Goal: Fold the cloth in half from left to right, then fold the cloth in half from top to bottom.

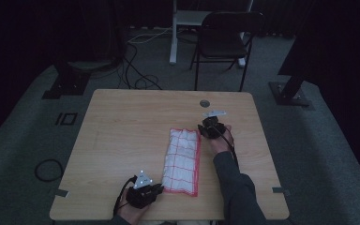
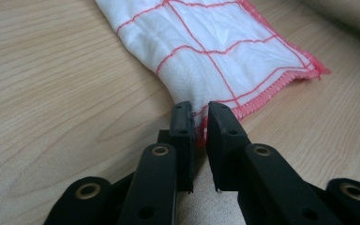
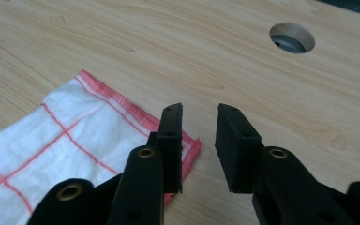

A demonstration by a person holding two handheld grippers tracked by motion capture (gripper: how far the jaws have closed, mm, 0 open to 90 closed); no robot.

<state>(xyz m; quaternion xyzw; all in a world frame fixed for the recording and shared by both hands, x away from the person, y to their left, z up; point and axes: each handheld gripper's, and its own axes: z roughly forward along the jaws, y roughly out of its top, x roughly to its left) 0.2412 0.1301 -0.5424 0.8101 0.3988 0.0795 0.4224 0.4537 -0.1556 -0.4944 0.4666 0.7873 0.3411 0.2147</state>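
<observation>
1. Cloth (image 1: 182, 161), white with a red grid, lies folded into a long strip mid-bench (image 1: 122, 122), one short end towards the person, one away.
2. Left gripper (image 2: 200, 115) sits at the near corner: fingers (image 2: 183, 126) almost together, hem edge in the narrow gap, so likely a pinch on that corner; a firm press can't be confirmed.
3. Right gripper (image 3: 199, 123) is at the far corner: fingers (image 3: 236, 136) spread, nothing between them, cloth corner just beside the left finger.
4. A gripper at each end suits another fold.
5. Cable hole (image 3: 292, 38) lies beyond, well apart.
</observation>
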